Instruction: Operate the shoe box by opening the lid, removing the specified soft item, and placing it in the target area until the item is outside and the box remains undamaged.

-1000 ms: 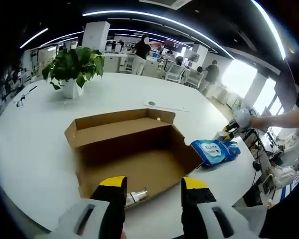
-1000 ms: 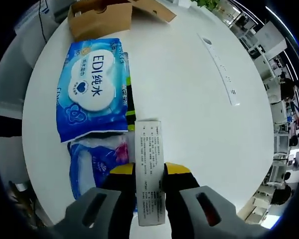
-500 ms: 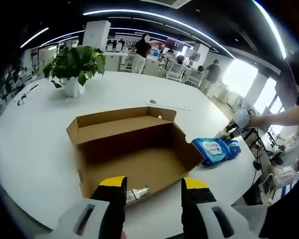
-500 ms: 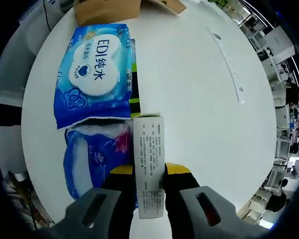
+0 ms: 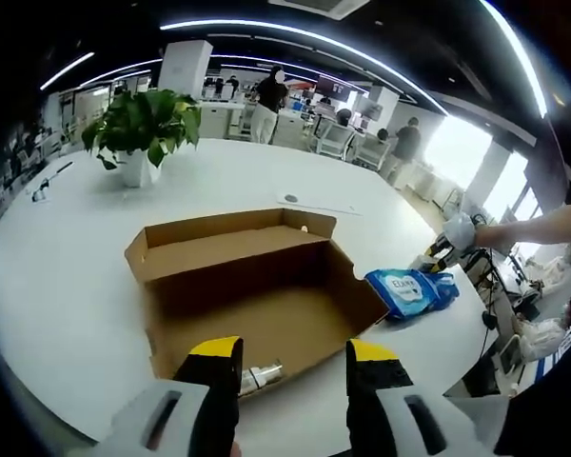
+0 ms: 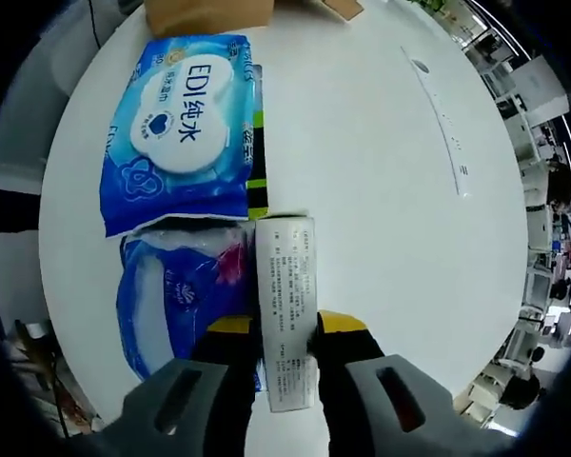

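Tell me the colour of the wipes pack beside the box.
Blue with a white label, clearest in the right gripper view: wipes pack.

You see the open brown shoe box (image 5: 252,286) of matt corrugated cardboard, with rough cut edges. The round white table (image 6: 362,190) looks smooth with a soft sheen. The blue wipes packet (image 6: 176,152) is glossy plastic film, a little wrinkled. The small white carton (image 6: 285,305) is smooth printed paperboard, between yellow-tipped black jaws.
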A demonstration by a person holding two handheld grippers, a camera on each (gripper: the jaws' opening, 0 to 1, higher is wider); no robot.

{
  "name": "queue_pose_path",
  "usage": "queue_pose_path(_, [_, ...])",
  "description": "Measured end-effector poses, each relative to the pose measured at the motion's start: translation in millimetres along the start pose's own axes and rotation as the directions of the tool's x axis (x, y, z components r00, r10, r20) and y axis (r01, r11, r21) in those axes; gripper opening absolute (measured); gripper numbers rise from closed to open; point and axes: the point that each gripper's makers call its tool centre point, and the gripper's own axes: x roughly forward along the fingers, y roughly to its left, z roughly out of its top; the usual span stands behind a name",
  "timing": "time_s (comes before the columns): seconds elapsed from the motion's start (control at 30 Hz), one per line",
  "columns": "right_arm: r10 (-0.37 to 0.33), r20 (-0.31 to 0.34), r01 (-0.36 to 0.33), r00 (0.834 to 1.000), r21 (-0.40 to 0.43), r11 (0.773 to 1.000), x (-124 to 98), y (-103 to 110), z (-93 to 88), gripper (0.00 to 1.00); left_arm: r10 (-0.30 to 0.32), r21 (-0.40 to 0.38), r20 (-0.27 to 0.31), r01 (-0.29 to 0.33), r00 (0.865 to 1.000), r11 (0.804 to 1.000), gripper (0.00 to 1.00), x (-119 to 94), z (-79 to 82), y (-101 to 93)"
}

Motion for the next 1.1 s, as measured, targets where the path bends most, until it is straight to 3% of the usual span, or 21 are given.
queue_pose_path(0.37, [-0.026, 0.012, 0.025, 1.0, 0.054, 0.998, -21, 2, -0.7, 0.23, -0.013, -0.003, 0.007, 0.013, 1.0, 1.0, 0.44, -1, -1.2, 1.1])
queue_pose_path(0.73, [-0.069, 0.01, 0.067, 0.998, 0.114, 0.991, -34, -5, -15.8, 0.21, -0.04, -0.014, 0.021, 0.04, 0.999, 0.999, 0.44, -2, -3.3, -0.2])
queue_pose_path(0.97, [-0.108, 0.035, 0.099, 0.994, 0.188, 0.977, -55, -6, -8.4, 0.22, -0.058, -0.017, 0.035, 0.059, 0.998, 0.998, 0.44, -4, -2.0, -1.9])
queue_pose_path(1.1, [-0.138, 0.071, 0.114, 0.988, 0.275, 0.955, -67, -8, -0.5, 0.22, -0.069, -0.014, 0.041, 0.069, 0.997, 0.997, 0.44, -7, -2.0, -2.4])
